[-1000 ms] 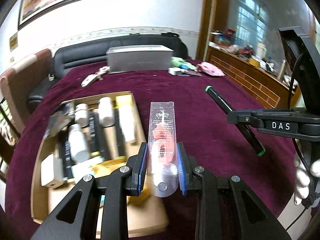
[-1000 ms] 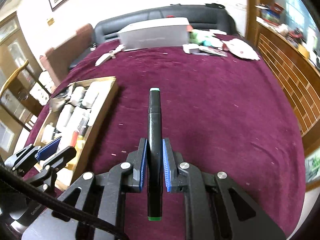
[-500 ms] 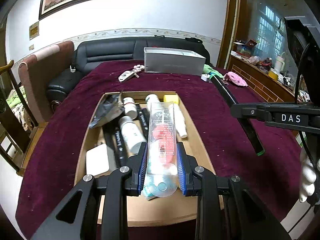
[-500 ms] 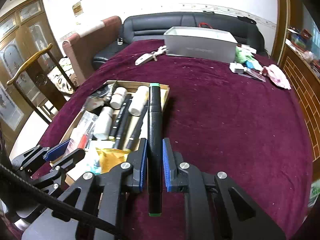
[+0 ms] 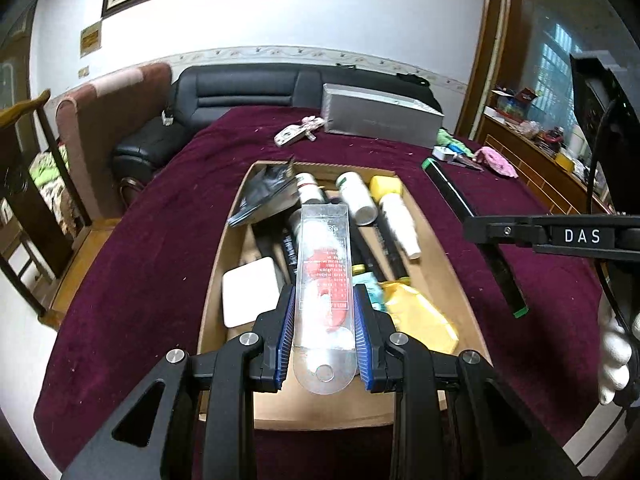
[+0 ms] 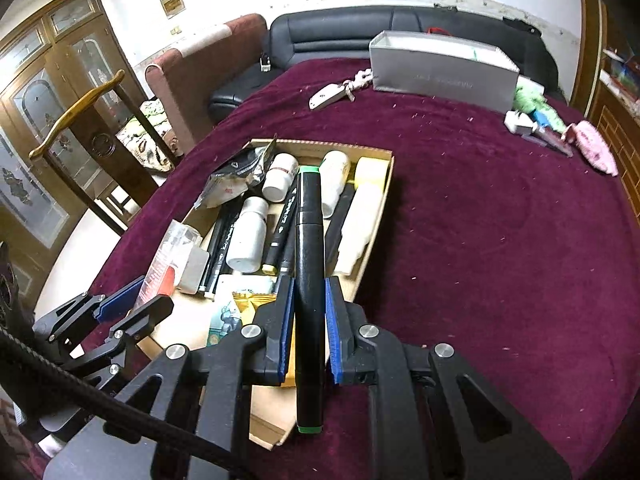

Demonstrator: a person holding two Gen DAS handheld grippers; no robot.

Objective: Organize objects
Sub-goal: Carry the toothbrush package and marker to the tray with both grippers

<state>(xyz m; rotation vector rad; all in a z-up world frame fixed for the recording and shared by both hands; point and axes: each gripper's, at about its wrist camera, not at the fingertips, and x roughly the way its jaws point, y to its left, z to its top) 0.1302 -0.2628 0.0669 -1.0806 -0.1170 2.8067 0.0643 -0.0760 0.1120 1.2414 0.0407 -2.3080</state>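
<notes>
My left gripper (image 5: pixel 324 328) is shut on a clear plastic pack with red print (image 5: pixel 325 276) and holds it above the open cardboard box (image 5: pixel 436 236). My right gripper (image 6: pixel 308 320) is shut on a black marker with green ends (image 6: pixel 309 264), held over the box's right side (image 6: pixel 384 196). The box holds white bottles (image 6: pixel 248 236), black markers (image 6: pixel 286 220), a yellow pouch (image 5: pixel 420 316) and a white pad (image 5: pixel 250 296). The right gripper with the marker shows at the right in the left wrist view (image 5: pixel 496 232). The left gripper shows at lower left in the right wrist view (image 6: pixel 128 308).
The box sits on a maroon tablecloth (image 6: pixel 500 220). A grey long box (image 6: pixel 440 68), a white key fob (image 6: pixel 326 96) and small pink and green items (image 6: pixel 592 148) lie at the far side. A black sofa (image 5: pixel 248 88) and a chair (image 5: pixel 100 120) stand behind the table.
Both grippers have moved left and over the cardboard box, each still holding its item. The marker now hangs over the box's contents.
</notes>
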